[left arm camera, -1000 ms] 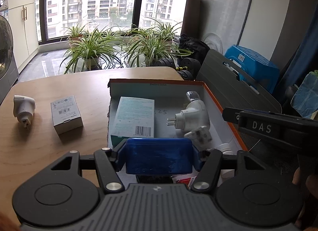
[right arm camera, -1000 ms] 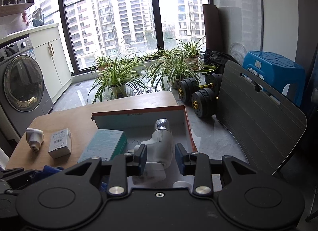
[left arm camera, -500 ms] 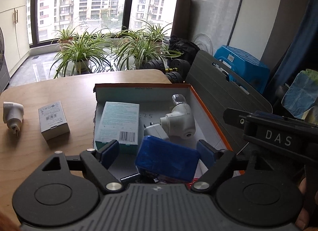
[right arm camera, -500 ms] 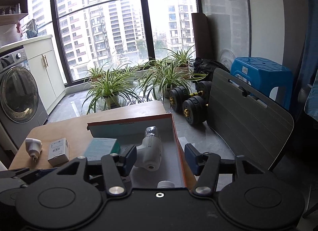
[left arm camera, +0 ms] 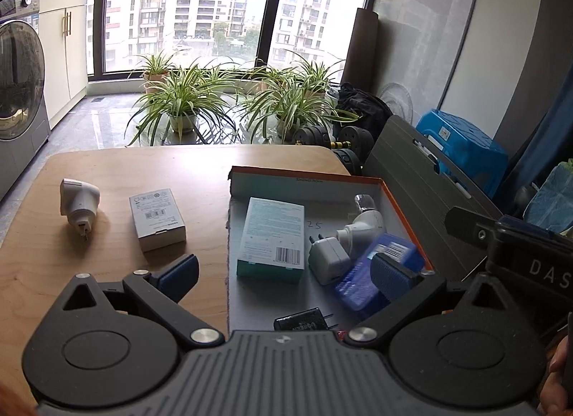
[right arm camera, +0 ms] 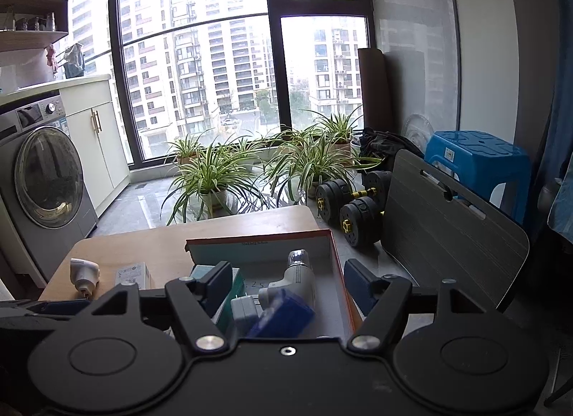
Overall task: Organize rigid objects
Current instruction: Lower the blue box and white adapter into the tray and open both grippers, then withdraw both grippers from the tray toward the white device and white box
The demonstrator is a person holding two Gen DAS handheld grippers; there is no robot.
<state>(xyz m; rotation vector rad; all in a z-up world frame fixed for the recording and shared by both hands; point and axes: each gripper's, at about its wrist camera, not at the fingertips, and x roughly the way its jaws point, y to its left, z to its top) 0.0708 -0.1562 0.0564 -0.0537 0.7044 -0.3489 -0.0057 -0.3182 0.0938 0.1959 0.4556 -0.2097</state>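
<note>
An orange-rimmed cardboard box (left arm camera: pixel 397 201) on the wooden table holds a teal carton (left arm camera: pixel 274 233), a white elbow-shaped adapter (left arm camera: pixel 361 226), a white charger cube (left arm camera: pixel 327 260), a blue box (left arm camera: pixel 361 280) and a black charger (left arm camera: pixel 304 323). My left gripper (left arm camera: pixel 286 272) hovers above the box's near end; its jaws are opening, with nothing pressed between them. My right gripper (right arm camera: pixel 288 285) hangs over the white adapter (right arm camera: pixel 297 276) and the blue box (right arm camera: pixel 283 315); its jaws are opening too, clear of both. A white plug (left arm camera: pixel 78 201) and a small grey carton (left arm camera: pixel 157 219) lie on the table to the left.
The box sits at the table's right edge. Beyond that edge lean a grey slatted board (right arm camera: pixel 447 233), dumbbells (right arm camera: pixel 351 208) and a blue stool (right arm camera: pixel 476 161). Potted plants (left arm camera: pixel 182 100) line the window, and a washing machine (right arm camera: pixel 39 172) stands far left.
The left gripper let go of the blue box, which now lies in the cardboard box. The right gripper released the white adapter. Both grippers opened wide and rose.
</note>
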